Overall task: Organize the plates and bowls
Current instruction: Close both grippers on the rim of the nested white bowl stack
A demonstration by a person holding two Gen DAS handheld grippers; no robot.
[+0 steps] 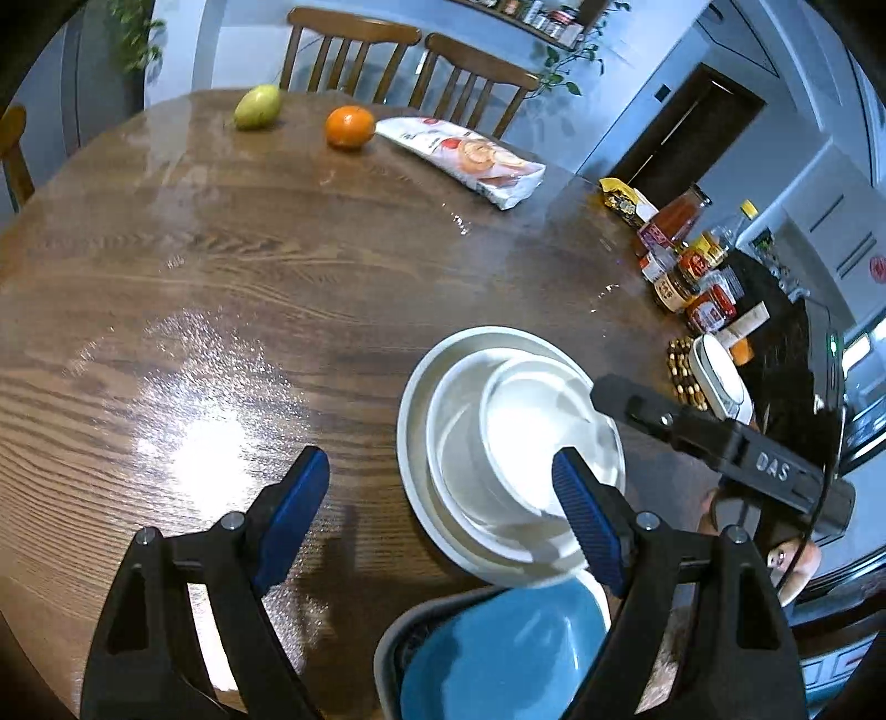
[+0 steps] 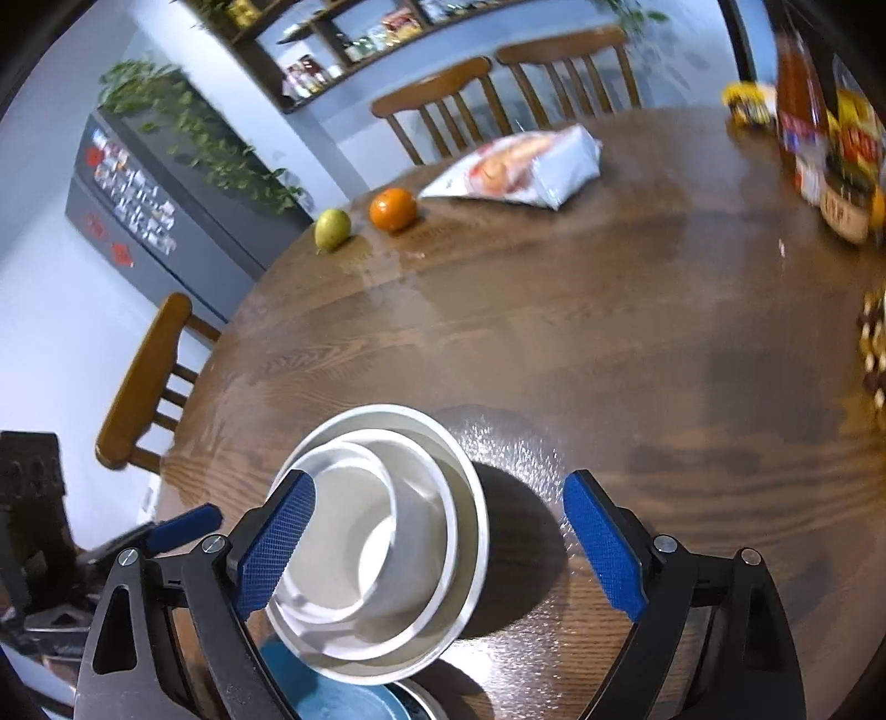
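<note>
A stack of three nested white bowls (image 1: 470,459) stands on the round wooden table (image 1: 221,266). Just in front of it a blue bowl (image 1: 498,653) rests in a grey dish (image 1: 387,648) at the table's near edge. My left gripper (image 1: 442,518) is open above the stack's near left rim, its right pad (image 1: 587,526) showing in front of the bowls. From the right wrist view the white stack (image 2: 410,531) lies between the wide-apart fingers of my open right gripper (image 2: 440,543), close to the left pad (image 2: 277,545); the blue bowl (image 2: 338,700) peeks out below. Neither gripper holds anything.
A pear (image 1: 256,107), an orange (image 1: 349,127) and a snack bag (image 1: 465,158) lie at the far side. Jars and bottles (image 1: 686,260), a beaded trivet (image 1: 684,371) and a white box (image 1: 722,382) crowd the right edge. Wooden chairs (image 1: 354,50) ring the table.
</note>
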